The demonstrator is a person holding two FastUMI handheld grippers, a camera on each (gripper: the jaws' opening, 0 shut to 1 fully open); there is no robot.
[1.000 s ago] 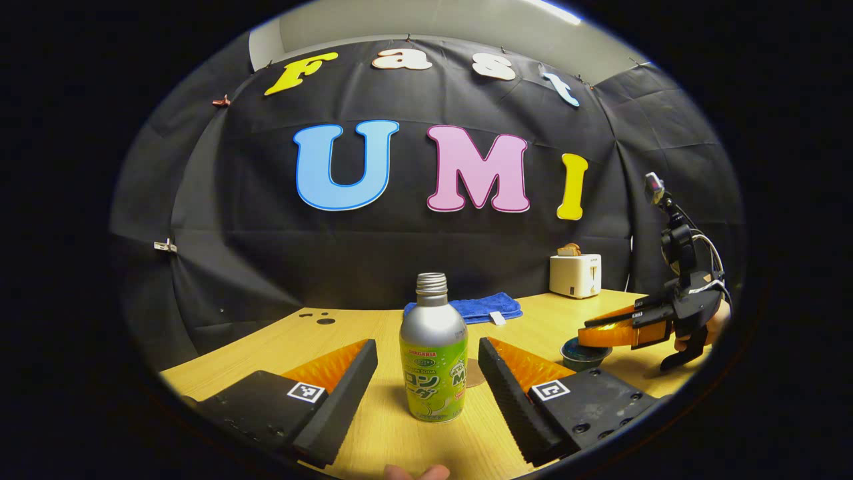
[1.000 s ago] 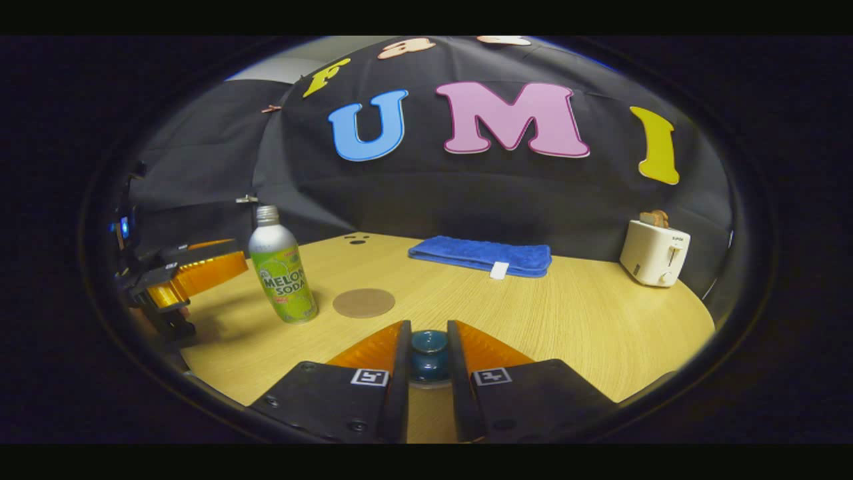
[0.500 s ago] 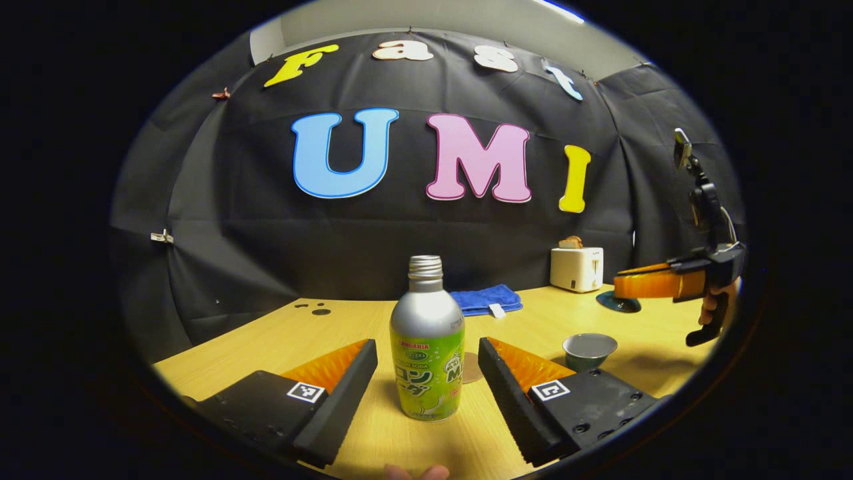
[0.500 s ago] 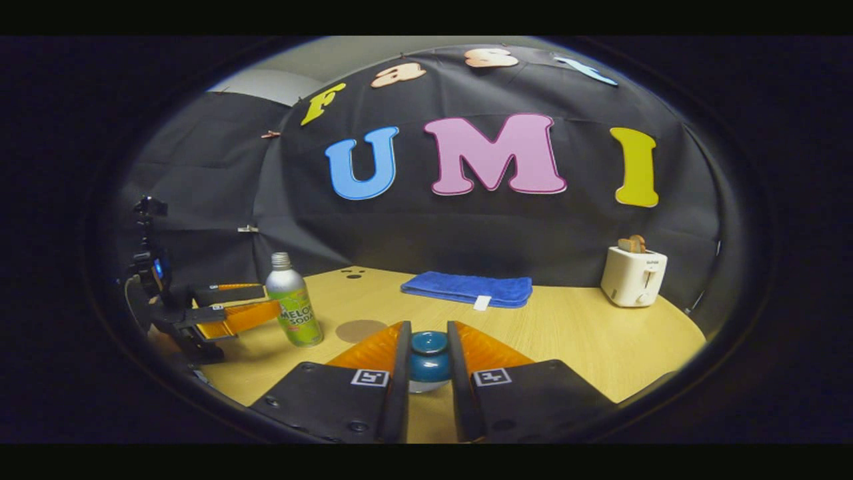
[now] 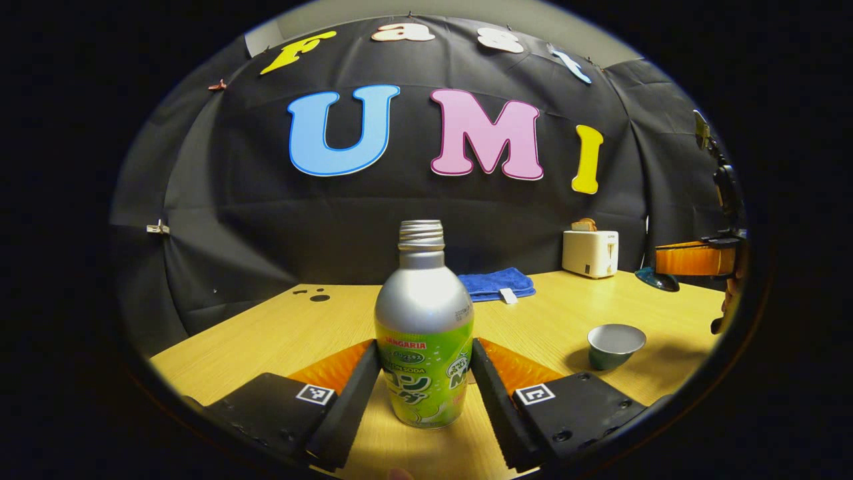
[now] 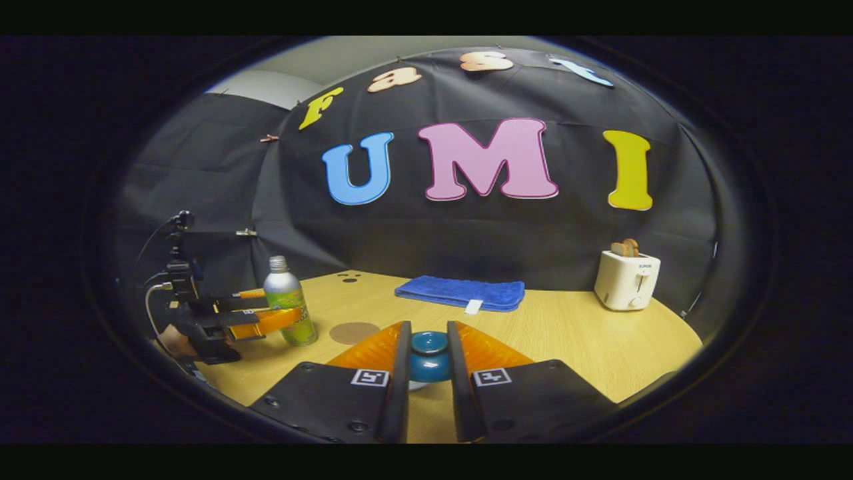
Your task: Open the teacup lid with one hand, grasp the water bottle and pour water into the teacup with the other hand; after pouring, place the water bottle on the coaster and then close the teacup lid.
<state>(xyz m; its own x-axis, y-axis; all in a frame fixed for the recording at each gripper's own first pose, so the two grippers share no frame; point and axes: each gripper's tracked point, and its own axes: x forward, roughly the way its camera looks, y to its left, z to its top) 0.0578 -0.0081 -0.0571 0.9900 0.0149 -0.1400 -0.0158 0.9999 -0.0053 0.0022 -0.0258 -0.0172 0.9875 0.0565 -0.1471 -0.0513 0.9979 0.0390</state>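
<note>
Now clamps the left gripper [image 5: 425, 347] on the bottle [image 5: 424, 313], one finger pressing each side of its green label, at lower centre of the left gripper view. Stands upright on the table [image 5: 280, 333], silver above the label, neck uncapped. Half a second ago showed the same fingers wide of the bottle; have since closed in.

Pinches the lid [image 6: 428, 352] by its knob in the right gripper [image 6: 428, 330], bottom centre of the right gripper view. Hangs at the right edge of the left gripper view, farther from the cup [image 5: 614, 343] than before. Sits open at lower right, well apart from the bottle.

Lies just right of the bottle in the right gripper view: coaster [image 6: 354, 332], bare. Farther back, towel [image 6: 460, 295] and toaster [image 6: 626, 280].
</note>
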